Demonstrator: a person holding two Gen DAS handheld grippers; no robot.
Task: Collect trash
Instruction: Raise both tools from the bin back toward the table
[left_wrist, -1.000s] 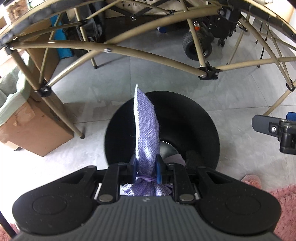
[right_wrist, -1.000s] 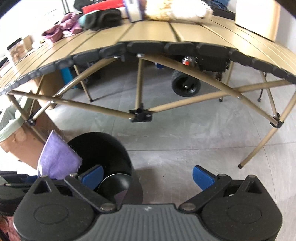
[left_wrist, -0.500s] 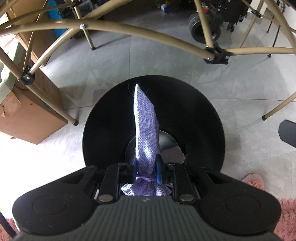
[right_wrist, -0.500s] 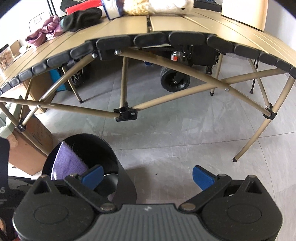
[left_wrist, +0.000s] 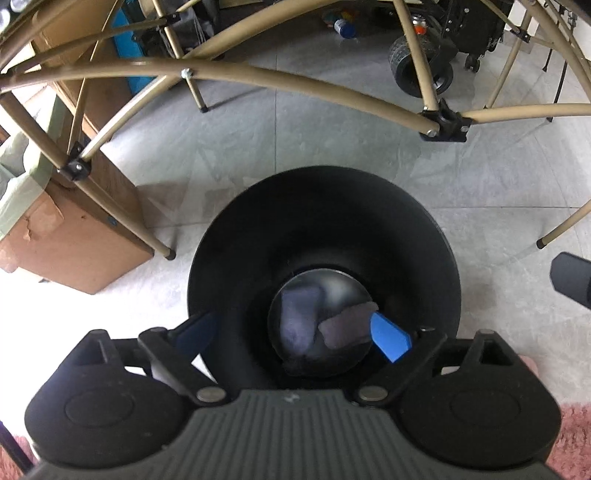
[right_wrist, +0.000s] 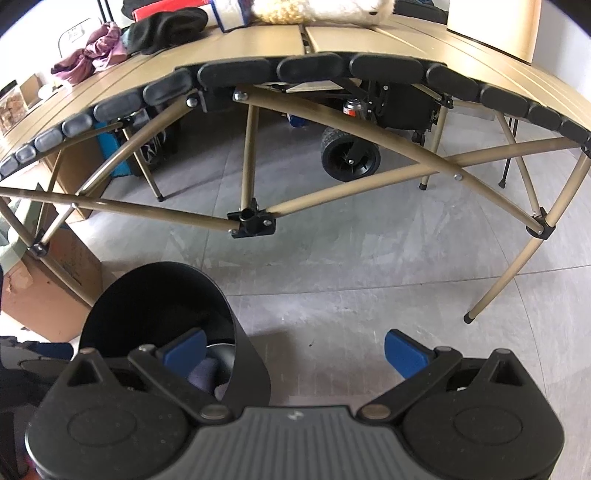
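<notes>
A round black trash bin (left_wrist: 325, 206) stands on the tiled floor right below my left gripper (left_wrist: 295, 332). The gripper's jaws are opening and nothing is between them. A purple woven pouch (left_wrist: 297, 321) lies at the bottom of the bin beside a grey scrap (left_wrist: 347, 326). In the right wrist view the same bin (right_wrist: 159, 295) sits at the lower left. My right gripper (right_wrist: 295, 350) hangs open over bare floor beside the bin, its left fingertip (right_wrist: 184, 349) above the bin's mouth.
A folding table with tan legs (right_wrist: 332, 188) spans the floor ahead, with clothes and boxes on top (right_wrist: 166, 26). A cardboard box (left_wrist: 70, 236) stands left of the bin. A wheeled black cart (right_wrist: 351, 155) is under the table. Pink rug (left_wrist: 576, 439) lies at lower right.
The left gripper's jaws spread wide and let go of the purple pouch, which dropped to the bottom of the bin. The right gripper stayed open and hardly moved.
</notes>
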